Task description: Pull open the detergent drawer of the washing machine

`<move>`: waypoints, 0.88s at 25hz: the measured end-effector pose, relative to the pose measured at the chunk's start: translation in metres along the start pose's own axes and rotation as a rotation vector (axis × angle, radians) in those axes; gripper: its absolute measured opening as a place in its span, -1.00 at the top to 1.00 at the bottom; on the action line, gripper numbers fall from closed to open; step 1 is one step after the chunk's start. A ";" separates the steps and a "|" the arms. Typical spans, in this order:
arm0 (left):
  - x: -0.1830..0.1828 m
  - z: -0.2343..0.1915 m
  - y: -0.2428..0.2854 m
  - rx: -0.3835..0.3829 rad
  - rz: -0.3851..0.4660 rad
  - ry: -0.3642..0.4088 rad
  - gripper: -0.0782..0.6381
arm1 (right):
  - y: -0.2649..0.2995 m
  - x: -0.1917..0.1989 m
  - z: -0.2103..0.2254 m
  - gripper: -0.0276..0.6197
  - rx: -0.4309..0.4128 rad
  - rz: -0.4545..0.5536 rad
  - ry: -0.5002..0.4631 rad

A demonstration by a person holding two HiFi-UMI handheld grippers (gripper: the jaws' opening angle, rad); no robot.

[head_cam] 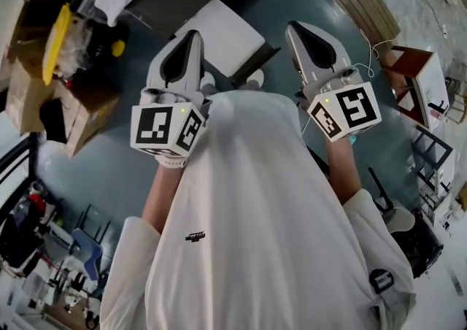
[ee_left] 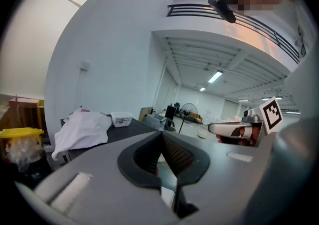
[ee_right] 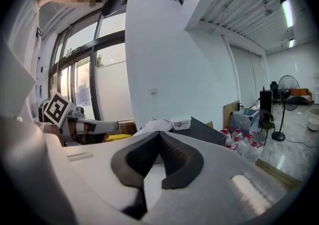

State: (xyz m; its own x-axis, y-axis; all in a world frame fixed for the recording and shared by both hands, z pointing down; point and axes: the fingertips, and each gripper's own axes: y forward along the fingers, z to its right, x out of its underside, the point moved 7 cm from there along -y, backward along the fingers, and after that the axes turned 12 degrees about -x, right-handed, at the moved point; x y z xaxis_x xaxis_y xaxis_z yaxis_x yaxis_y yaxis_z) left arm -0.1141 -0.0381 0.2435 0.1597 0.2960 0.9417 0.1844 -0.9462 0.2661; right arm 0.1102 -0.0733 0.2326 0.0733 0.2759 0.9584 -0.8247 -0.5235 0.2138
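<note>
The left gripper [head_cam: 194, 33] at eleven o'clock and the right gripper [head_cam: 295, 27] at one o'clock are pressed together empty, so one should probably spread before reaching the unseen drawer.

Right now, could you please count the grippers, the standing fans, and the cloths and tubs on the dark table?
Grippers: 2, left gripper and right gripper
Standing fan: 1
White cloth: 1
White tub: 1
Total: 5
</note>
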 end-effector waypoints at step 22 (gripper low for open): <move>-0.008 0.003 -0.006 -0.015 -0.003 0.009 0.74 | 0.012 0.030 -0.003 0.91 -0.085 -0.048 0.058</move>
State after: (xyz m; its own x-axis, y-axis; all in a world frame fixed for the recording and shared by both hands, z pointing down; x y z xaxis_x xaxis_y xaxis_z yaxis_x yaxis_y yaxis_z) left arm -0.1133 -0.0344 0.2339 0.1508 0.2977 0.9427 0.1705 -0.9471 0.2718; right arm 0.1012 -0.0687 0.2630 0.0828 0.3467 0.9343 -0.8659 -0.4390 0.2397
